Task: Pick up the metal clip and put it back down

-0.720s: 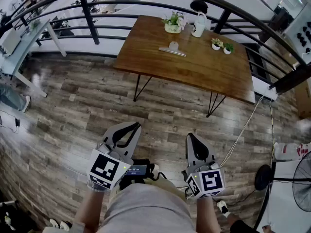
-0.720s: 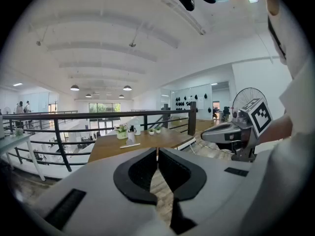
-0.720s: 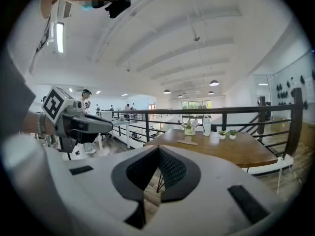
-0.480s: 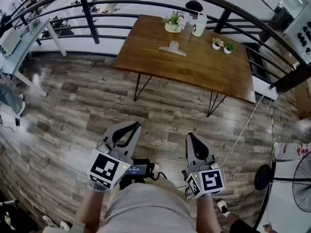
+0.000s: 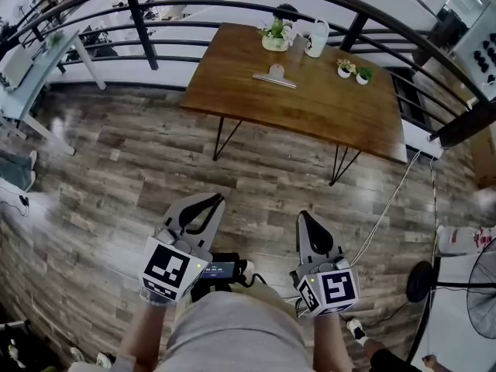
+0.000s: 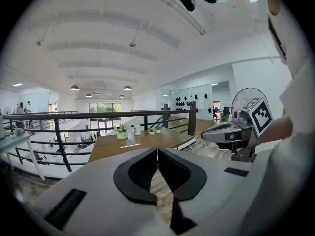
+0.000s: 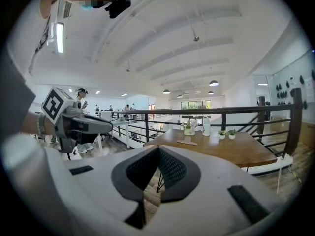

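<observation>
The metal clip (image 5: 274, 77) lies flat on the wooden table (image 5: 310, 111) — a long, pale silver bar with a rounded handle at its middle. It rests in the table's far half, slightly slanted, nothing touching it.

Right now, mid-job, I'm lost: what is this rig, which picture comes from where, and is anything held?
No robot: a person carries two tools. The wide picture comes from a head camera looking down; the left hand-held gripper and right hand-held gripper show at its bottom. The other two pictures look along each one's jaws: both shut, holding nothing. The metal clip lies on the wooden table ahead, far off, near a potted plant, a white jug and two small pots.
</observation>
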`<state>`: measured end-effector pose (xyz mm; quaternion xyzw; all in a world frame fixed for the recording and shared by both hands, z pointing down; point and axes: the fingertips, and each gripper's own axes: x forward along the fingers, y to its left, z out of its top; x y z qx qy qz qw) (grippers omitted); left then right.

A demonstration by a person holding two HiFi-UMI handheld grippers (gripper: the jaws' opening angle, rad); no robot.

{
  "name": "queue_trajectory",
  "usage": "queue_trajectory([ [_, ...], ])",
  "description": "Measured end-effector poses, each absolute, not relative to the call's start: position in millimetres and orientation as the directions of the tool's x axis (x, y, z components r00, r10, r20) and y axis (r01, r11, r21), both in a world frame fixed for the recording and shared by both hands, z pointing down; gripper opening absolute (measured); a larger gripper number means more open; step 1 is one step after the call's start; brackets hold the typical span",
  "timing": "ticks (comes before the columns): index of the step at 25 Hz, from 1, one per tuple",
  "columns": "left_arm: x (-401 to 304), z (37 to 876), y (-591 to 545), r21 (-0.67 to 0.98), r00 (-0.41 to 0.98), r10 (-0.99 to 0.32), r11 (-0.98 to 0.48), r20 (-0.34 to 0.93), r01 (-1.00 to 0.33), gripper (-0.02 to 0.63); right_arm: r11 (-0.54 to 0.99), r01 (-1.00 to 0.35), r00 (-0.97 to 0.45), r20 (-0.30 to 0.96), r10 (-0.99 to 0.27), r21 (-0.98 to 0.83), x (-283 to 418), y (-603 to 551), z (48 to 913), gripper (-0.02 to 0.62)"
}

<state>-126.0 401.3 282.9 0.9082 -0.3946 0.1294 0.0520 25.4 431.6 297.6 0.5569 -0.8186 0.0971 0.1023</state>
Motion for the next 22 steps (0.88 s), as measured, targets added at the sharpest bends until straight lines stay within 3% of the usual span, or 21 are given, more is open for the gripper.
queue_trajectory([
  [16,-124.5,278.2,406.2,-0.002,0.646,-0.717,-0.670,0.263,-0.743,0.017,0.357,-0.929,-0.370,0.258,-0.892,-0.097,25.7,434.9,292.7,0.005],
  [18,-120.7,280.9,405.6,-0.004,0.640,-0.718,-0.666,0.273,-0.746,0.017,0.361,-0.927,-0.375,0.259,-0.890,-0.103,29.6,434.0,293.9,0.063],
  [22,-120.7,280.9,403.1,0.004,0.625,-0.731,-0.649,0.276,-0.761,0.018,0.358,-0.928,-0.373,0.258,-0.891,-0.105,32.1,433.9,293.9,0.101],
])
